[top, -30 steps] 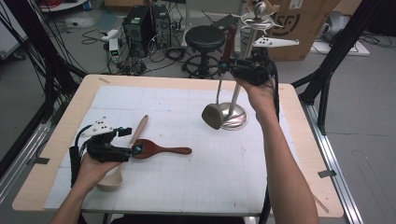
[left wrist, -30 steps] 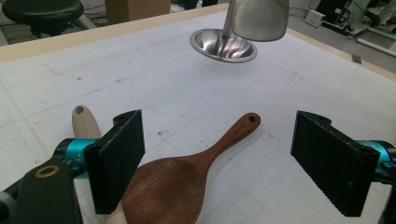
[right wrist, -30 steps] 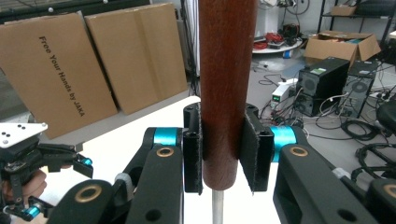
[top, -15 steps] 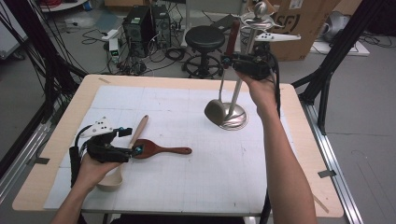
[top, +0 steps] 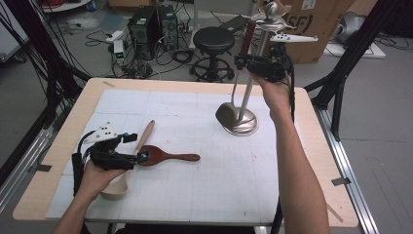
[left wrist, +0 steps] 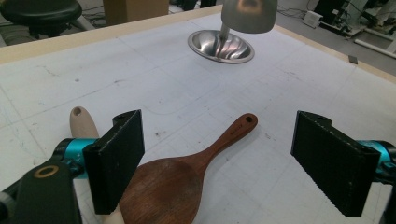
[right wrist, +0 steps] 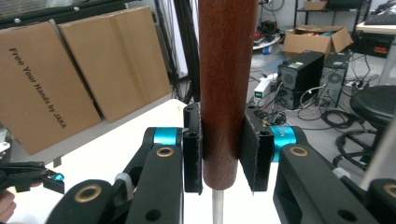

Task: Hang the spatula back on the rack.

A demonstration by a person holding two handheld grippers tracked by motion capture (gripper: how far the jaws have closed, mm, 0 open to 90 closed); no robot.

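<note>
My right gripper (top: 245, 60) is shut on the brown wooden handle (right wrist: 226, 70) of a metal ladle, which I hold upright next to a steel utensil stand (top: 258, 58). The ladle's bowl (top: 227, 115) hangs just above the stand's domed base (top: 246, 124). Low on the left, my left gripper (top: 136, 147) is open, its jaws wide on either side of a dark wooden rice paddle (left wrist: 173, 186) that lies flat. No pad touches the paddle. A pale wooden spoon (top: 145, 134) lies under that hand.
The white mat (top: 204, 185) covers the wooden table (top: 316, 146). The stand's top arm (top: 290, 37) sticks out to the right above my right hand. Behind the table are a black stool (top: 213, 41), computers (top: 151, 24) and cables on the floor.
The right hand has lifted the ladle a little beside the stand's pole. The left hand and both spoons on the mat have stayed put.
</note>
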